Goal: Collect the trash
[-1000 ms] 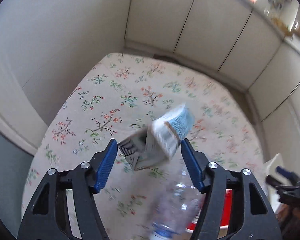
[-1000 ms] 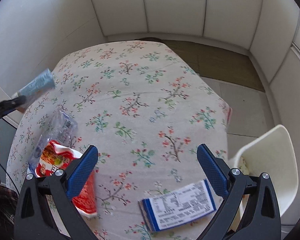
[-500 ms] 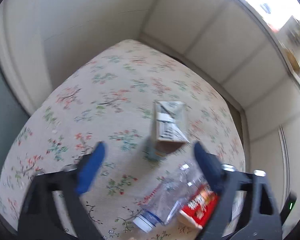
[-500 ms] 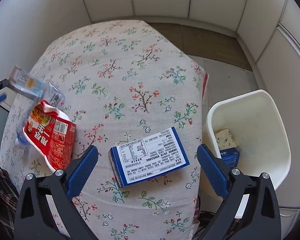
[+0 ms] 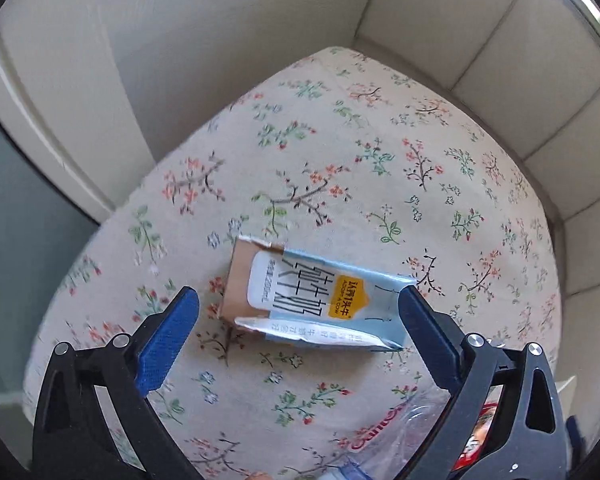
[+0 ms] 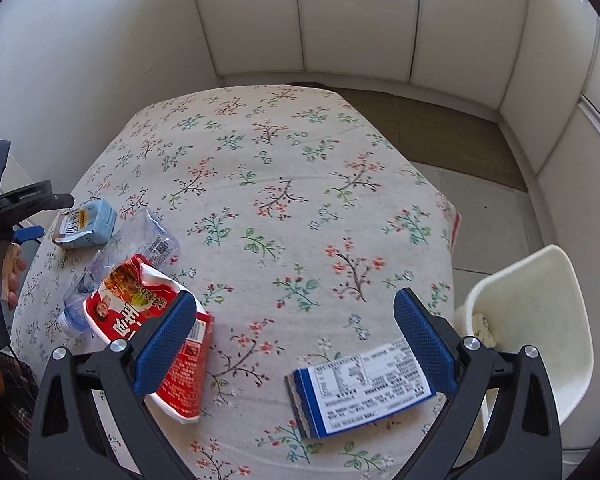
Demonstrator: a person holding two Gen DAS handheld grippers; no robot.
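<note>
A round table under a cream floral tablecloth [image 6: 284, 208] fills the middle of both views; its far edge at twelve o'clock meets white padded wall panels [image 6: 356, 20] that curve around from nine to three o'clock; in the right wrist view a brown mat [image 6: 440, 136] lies on the floor at about one o'clock, just beyond the table edge, with pale grey floor tiles [image 6: 484, 216] beside it toward three o'clock; the left wrist view shows a grey-green surface [image 5: 16, 240] at nine o'clock.
</note>
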